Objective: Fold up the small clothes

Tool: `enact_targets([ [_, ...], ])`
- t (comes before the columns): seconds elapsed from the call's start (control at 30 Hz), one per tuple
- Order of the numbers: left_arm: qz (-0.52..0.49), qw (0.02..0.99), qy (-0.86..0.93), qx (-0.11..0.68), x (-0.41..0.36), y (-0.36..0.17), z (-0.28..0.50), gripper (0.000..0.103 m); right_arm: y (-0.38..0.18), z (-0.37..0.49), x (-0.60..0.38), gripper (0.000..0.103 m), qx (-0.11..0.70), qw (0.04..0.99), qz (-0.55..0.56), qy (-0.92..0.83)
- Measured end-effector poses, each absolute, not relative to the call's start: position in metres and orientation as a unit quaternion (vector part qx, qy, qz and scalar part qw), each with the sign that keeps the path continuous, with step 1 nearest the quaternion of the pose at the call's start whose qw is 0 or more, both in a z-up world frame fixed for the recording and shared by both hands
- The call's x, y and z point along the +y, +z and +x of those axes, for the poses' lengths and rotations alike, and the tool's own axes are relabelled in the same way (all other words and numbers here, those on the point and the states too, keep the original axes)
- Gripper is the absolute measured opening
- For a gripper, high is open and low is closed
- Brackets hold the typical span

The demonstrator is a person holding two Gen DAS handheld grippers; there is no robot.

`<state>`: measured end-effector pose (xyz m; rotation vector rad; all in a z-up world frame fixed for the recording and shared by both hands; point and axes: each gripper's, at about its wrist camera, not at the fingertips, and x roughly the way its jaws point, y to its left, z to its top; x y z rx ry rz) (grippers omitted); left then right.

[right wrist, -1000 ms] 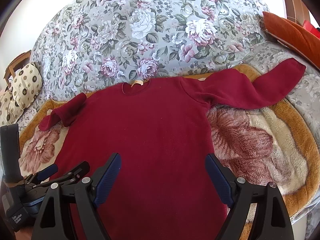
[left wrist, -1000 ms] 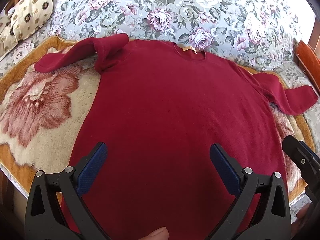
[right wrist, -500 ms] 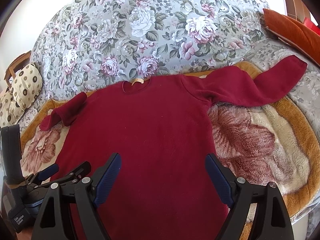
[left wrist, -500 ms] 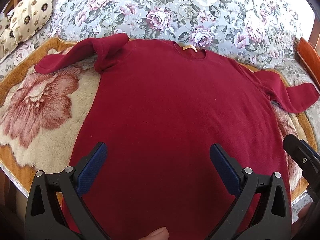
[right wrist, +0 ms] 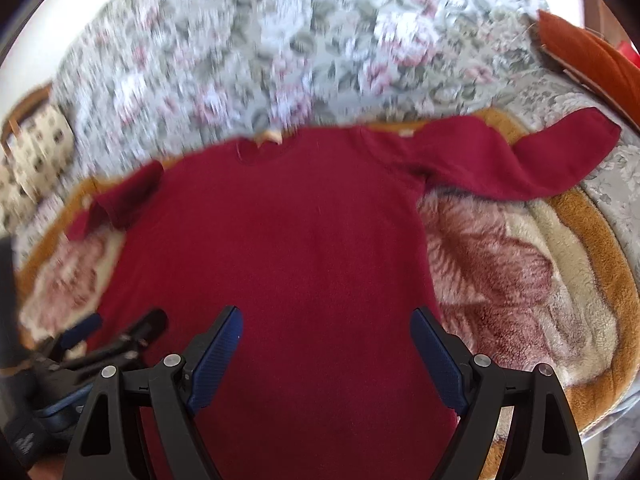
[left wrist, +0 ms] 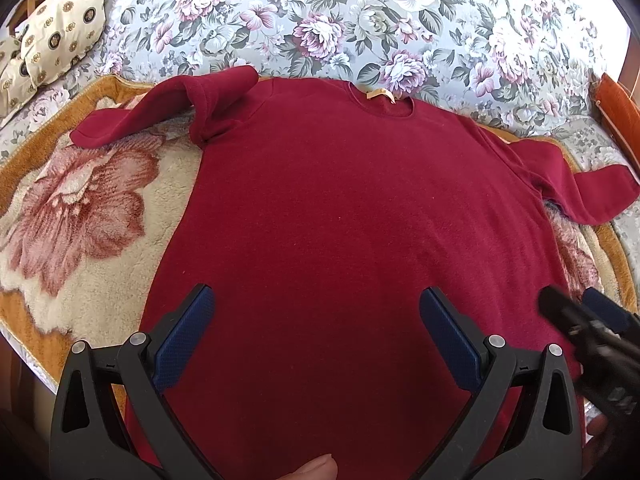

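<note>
Lying flat and face up on a plush blanket (left wrist: 92, 248) with a big rose pattern, the dark red sweater (left wrist: 344, 232) has not been folded at all yet, as far as these views show. Its body is spread wide, the collar with a tan label (left wrist: 380, 96) toward the floral sofa back (left wrist: 360, 20), the hem toward the camera. The left sleeve (left wrist: 160, 116) is partly doubled over near the shoulder and trails out onto the blanket; the right sleeve (right wrist: 520, 160) stretches sideways, bent at the elbow, its cuff reaching past the blanket's orange border onto the floral cover.

The left tool (left wrist: 316, 336) hovers over the lower body of the sweater with its blue pads set wide apart and nothing between them. The right tool (right wrist: 326, 348) is likewise spread wide and empty, above the lower right part of the garment; its view is smeared, so it seems to be moving. Each tool shows at the edge of the other's picture, close alongside.

Everything is left to do, I judge: both sleeves brought in, the sides folded, then the body doubled.

A patterned cream cushion (left wrist: 52, 48) sits at the far left and an orange cushion (right wrist: 592, 64) at the far right, both well clear of the sweater. Nothing lies on the garment. The shaggy blanket may drag at the fabric, and the crumpled left sleeve probably needs straightening first.
</note>
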<state>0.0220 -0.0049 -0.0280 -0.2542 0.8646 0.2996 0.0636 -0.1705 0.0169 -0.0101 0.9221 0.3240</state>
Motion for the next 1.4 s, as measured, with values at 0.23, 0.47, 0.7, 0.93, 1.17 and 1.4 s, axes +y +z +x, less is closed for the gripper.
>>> enact_targets([
  [0.23,-0.148,0.889,0.169,0.398,0.009,-0.026,0.012,0.102,-0.017,0.083,-0.139,0.085,0.549,0.815,-0.106,0.149],
  [0.47,-0.15,0.885,0.165,0.409,0.007,-0.025,0.014,0.103,-0.027,0.097,-0.141,0.097,0.591,0.789,-0.109,0.132],
  [0.7,-0.153,0.881,0.162,0.417,0.005,-0.025,0.016,0.102,-0.027,0.085,-0.13,0.1,0.56,0.806,-0.155,0.111],
  [0.93,-0.141,0.881,0.162,0.422,0.0,-0.026,0.02,0.103,-0.032,0.095,-0.143,0.103,0.588,0.796,-0.094,0.114],
  [1.17,-0.144,0.88,0.161,0.422,0.001,-0.027,0.02,0.102,-0.037,0.093,-0.138,0.103,0.587,0.796,-0.089,0.115],
  [1.4,-0.14,0.879,0.163,0.427,-0.001,-0.027,0.023,0.102,-0.031,0.093,-0.148,0.103,0.589,0.795,-0.085,0.119],
])
